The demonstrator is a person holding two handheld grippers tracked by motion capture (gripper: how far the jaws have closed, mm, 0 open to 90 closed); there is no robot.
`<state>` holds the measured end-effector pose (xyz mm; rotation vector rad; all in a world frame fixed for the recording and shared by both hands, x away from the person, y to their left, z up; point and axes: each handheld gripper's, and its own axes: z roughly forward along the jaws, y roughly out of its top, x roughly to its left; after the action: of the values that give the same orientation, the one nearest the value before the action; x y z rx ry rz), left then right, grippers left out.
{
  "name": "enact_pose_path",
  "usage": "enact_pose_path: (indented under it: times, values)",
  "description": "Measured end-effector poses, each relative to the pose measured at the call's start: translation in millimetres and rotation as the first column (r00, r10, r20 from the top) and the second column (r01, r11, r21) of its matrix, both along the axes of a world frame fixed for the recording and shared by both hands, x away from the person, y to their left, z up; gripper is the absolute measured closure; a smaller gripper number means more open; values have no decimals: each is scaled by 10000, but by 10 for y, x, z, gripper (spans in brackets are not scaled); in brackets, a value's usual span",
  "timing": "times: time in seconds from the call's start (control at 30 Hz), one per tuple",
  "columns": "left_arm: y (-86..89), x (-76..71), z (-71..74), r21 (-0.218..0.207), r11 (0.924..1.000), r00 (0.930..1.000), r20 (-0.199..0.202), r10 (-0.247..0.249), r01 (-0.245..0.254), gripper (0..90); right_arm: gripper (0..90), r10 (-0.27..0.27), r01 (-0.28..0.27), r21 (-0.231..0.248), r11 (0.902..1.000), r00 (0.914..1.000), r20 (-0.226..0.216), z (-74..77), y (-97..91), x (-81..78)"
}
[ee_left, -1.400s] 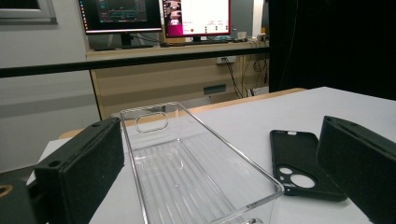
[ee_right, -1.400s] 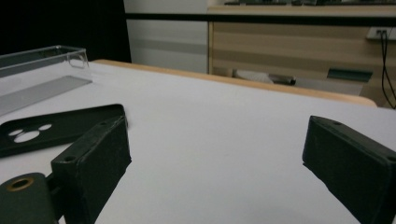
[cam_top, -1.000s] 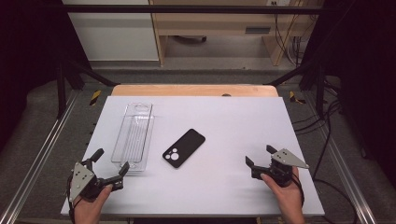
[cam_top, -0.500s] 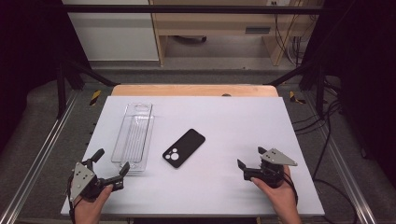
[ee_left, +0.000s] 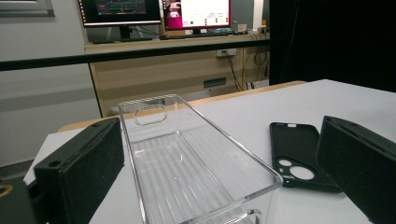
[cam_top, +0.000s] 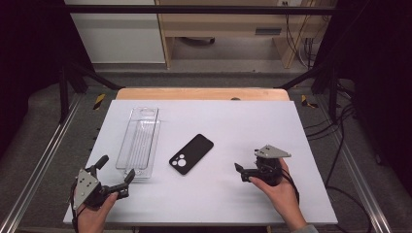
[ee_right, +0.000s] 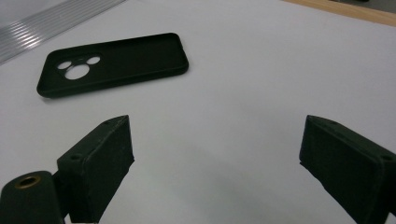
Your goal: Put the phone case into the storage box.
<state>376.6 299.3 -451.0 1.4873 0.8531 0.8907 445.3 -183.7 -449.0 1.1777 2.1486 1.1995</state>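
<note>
Right tongs (cam_top: pixel 241 171) nearer black phone case (cam_top: pixel 191 154) than before, spread apart, left tongs (cam_top: pixel 115 174) unmoved, apart beside clear tray (cam_top: pixel 139 141)

— Where's the left tool (cam_top: pixel 115 175)?
— Low at the near left corner, jaws spread wide, held in a hand (cam_top: pixel 94 213).
— And the right tool (cam_top: pixel 246 165)?
— Near right, jaws wide apart too, pointing left, gripped from behind by the right hand (cam_top: pixel 277 189).

phone case (cam_top: pixel 191 154) mid-table (cam_top: pixel 301 145), clear tray (cam_top: pixel 140 141) just left, tongs nearer, either side
</note>
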Motion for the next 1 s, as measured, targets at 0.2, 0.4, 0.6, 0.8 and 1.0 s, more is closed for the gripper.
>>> enact_pose_path:
  times: [0.2,0.4,0.6,0.8,1.0]
  values:
    - [-1,0,0,14,10000,10000,2,-17,17,7,99,248,-252,-132,9996,9991,-330,96,171,119]
    - [-4,0,0,38,10000,10000,17,-19,19,7,101,537,-558,-467,9973,9975,-448,166,356,237]
    - [-23,2,1,50,9999,9999,39,-112,112,7,101,892,-942,-896,9915,9943,-586,230,509,358]
    - [-32,2,1,59,9998,9998,65,-177,177,5,101,1096,-1184,-1175,9860,9908,-788,268,640,475]
    - [-31,6,-1,43,9998,9998,51,-184,184,5,110,1245,-1372,-1377,9809,9874,-974,261,755,583]
